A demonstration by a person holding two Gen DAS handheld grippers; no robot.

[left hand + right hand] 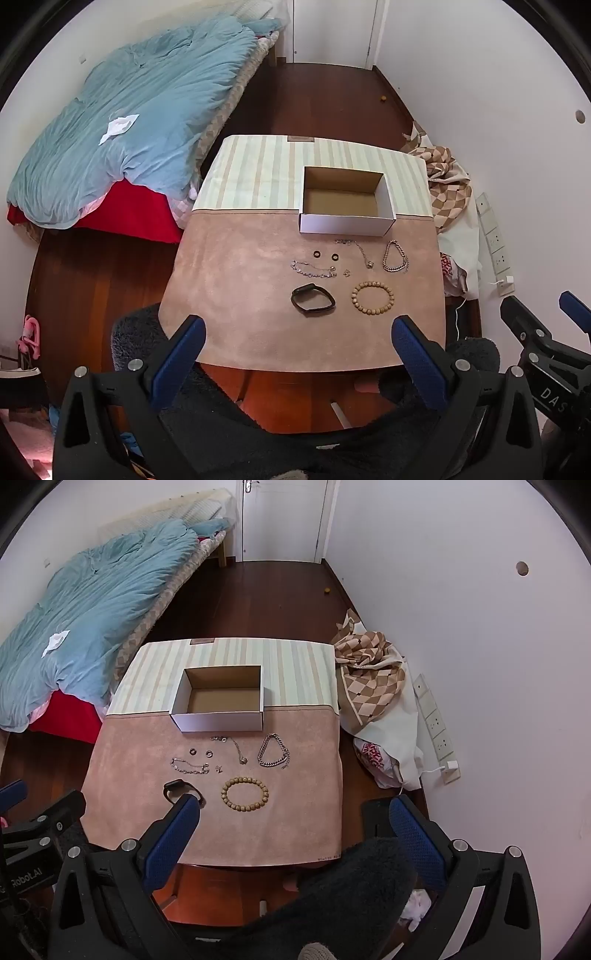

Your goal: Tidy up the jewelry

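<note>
An open white cardboard box (345, 223) (221, 722) stands empty on a small cloth-covered table (240, 295) (122, 775). In front of it lie a wooden bead bracelet (372, 297) (244, 791), a black band (313, 299) (173, 787), a thick silver chain (396, 256) (274, 751), a thin silver bracelet (313, 269) (189, 766), a pendant necklace (360, 251) (236, 747) and two dark rings (325, 255) (201, 752). My left gripper (297, 326) and right gripper (295, 806) are both open and empty, held above the table's near edge.
A bed with a blue duvet (140, 122) (92, 602) is to the left. A checkered cloth pile (447, 184) (373, 672) and bags lie to the right by the wall. A dark fuzzy seat (351, 893) is under the grippers.
</note>
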